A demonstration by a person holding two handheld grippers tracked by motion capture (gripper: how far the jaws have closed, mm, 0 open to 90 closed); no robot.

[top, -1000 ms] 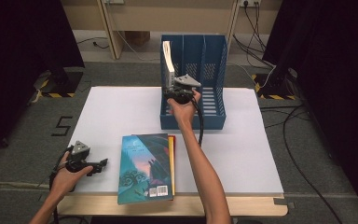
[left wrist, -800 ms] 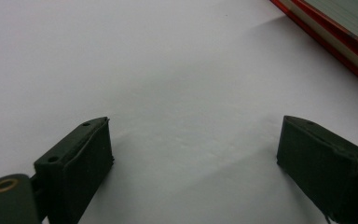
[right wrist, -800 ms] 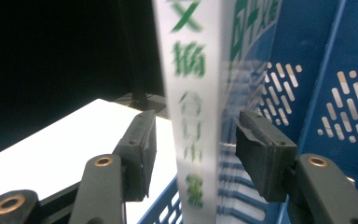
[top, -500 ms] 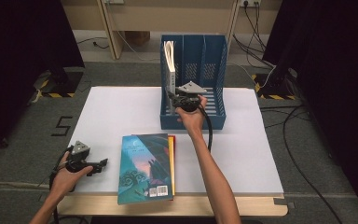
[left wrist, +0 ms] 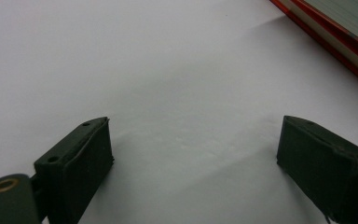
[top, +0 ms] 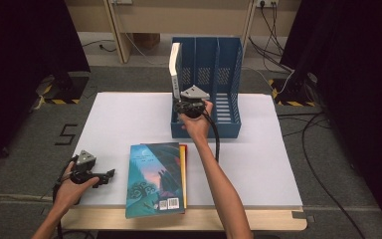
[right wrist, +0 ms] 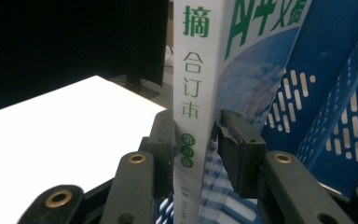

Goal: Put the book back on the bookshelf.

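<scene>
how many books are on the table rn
3: a white-spined book standing in the blue file rack's left slot, held by the right claw; a teal-covered book lying flat on a red-edged book near the front edge.

The upright book clamped between the black right gripper's jaws has a white spine printed with green characters and a blue-and-white cover. Just behind it stands a blue plastic file rack with slotted walls. Beside the black left gripper on the white tabletop lies a teal, illustrated flat book, atop a red-edged one.
</scene>
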